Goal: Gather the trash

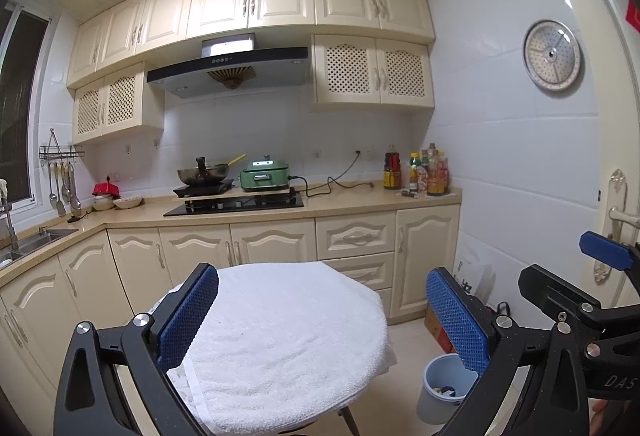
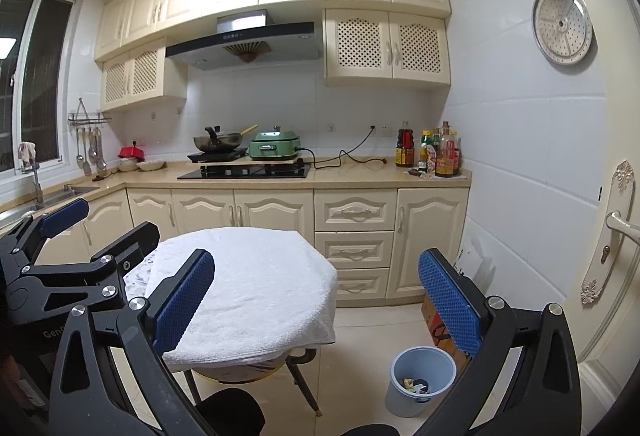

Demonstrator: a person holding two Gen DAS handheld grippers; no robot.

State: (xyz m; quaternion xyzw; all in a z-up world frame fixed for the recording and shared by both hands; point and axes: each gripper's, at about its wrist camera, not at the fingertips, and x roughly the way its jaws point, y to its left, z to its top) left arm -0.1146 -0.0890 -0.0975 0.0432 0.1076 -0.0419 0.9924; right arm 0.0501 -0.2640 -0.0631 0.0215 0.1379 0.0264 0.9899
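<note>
A pale blue trash bin (image 2: 420, 380) stands on the floor right of the table, with several scraps of trash (image 2: 416, 385) at its bottom; it also shows low in the left wrist view as the bin (image 1: 442, 388). My left gripper (image 1: 324, 316) hangs open above the white towel (image 1: 280, 340) on the round table, nothing between its blue pads. My right gripper (image 2: 316, 302) is open too, held over the table's right edge and the floor. The towel (image 2: 256, 288) is bare. Each gripper appears at the edge of the other's view.
A cardboard box (image 2: 434, 320) sits on the floor against the right wall behind the bin. Cream cabinets and a counter (image 2: 352, 178) with stove, wok, green cooker and bottles run along the back. A door with a handle (image 2: 620, 224) is on the right.
</note>
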